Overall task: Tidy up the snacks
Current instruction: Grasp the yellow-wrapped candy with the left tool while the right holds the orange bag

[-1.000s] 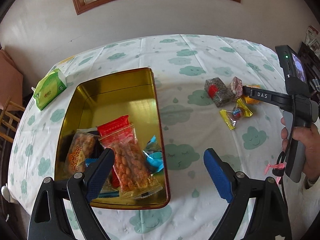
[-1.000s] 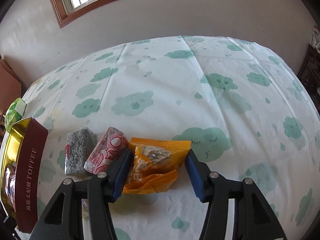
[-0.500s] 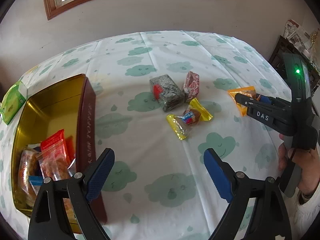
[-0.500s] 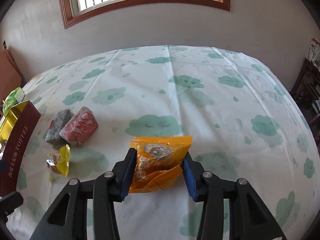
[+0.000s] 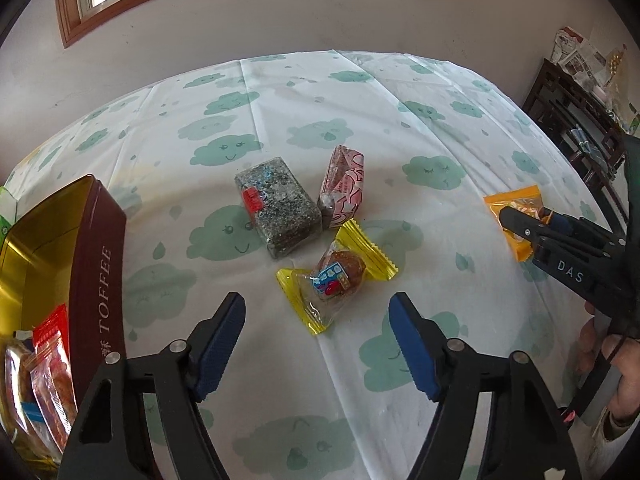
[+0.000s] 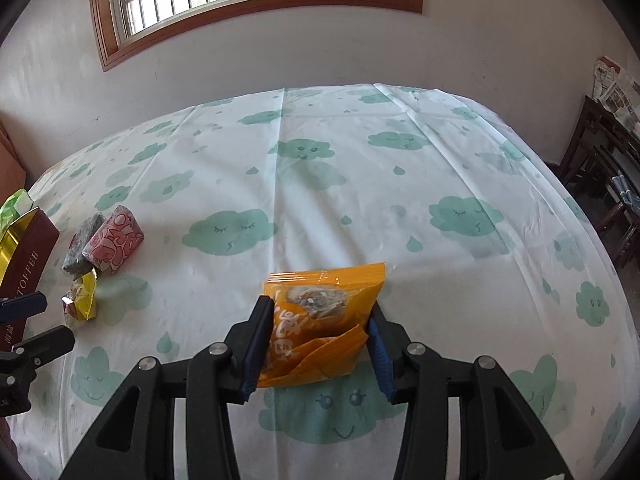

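My left gripper (image 5: 317, 303) hovers over a yellow-wrapped candy (image 5: 336, 276) on the cloud-print tablecloth. Its jaws are closing, with the candy's near corner between them but the pads not touching it. Just beyond lie a grey speckled block (image 5: 276, 212) and a pink wrapped snack (image 5: 344, 184). My right gripper (image 6: 320, 320) is shut on an orange snack packet (image 6: 324, 304), squeezed at both sides. In the left wrist view that gripper (image 5: 532, 218) holds the packet (image 5: 516, 204) far right. The dark red toffee tin (image 5: 96, 264) stands at the left, with several snack bags (image 5: 48, 364) inside.
A green pack (image 6: 16, 204) lies behind the tin (image 6: 28, 256) at the far left. Dark wooden furniture (image 6: 612, 184) stands past the table's right edge. A person's hand (image 5: 608, 364) grips the right tool. The wall and a window lie beyond the table's far edge.
My left gripper swung right from above the tin to the yellow candy, and its jaws narrowed. My right gripper closed on the orange packet and carried it right, away from the other snacks.
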Demonstrator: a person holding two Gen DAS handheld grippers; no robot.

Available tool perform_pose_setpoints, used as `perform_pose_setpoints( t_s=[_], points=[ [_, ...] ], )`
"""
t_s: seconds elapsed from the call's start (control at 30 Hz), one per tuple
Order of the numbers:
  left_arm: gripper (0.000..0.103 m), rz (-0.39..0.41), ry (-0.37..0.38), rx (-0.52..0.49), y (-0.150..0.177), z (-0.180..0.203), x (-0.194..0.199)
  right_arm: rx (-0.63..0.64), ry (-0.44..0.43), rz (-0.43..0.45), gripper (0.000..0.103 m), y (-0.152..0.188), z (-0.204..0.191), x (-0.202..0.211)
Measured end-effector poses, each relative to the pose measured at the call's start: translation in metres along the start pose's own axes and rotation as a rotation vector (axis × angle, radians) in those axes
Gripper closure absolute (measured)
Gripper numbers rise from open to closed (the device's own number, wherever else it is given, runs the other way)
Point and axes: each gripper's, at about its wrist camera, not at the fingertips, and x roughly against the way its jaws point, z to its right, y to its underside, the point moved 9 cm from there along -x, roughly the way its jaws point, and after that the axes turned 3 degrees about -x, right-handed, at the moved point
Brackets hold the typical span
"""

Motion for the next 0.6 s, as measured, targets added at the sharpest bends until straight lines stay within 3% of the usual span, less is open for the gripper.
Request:
perform_pose_setpoints(
  t_s=[0.37,0.5,0.6],
  points=[
    [0.053,-0.027,0.048,0.023,-0.013,0.007,-0.018,0.004,0.002,0.0,0.056,0.0,-0.001,0.0],
    [0.074,-0.023,0.033,0.013,-0.013,0.009,-0.018,0.004,0.002,0.0,0.056,0.0,-0.001,0.0],
    [0.081,-0.027,0.04,0.03,-0.012,0.007,-0.017,0.004,0.002,-0.001,0.056,0.0,0.0,0.0]
  ],
)
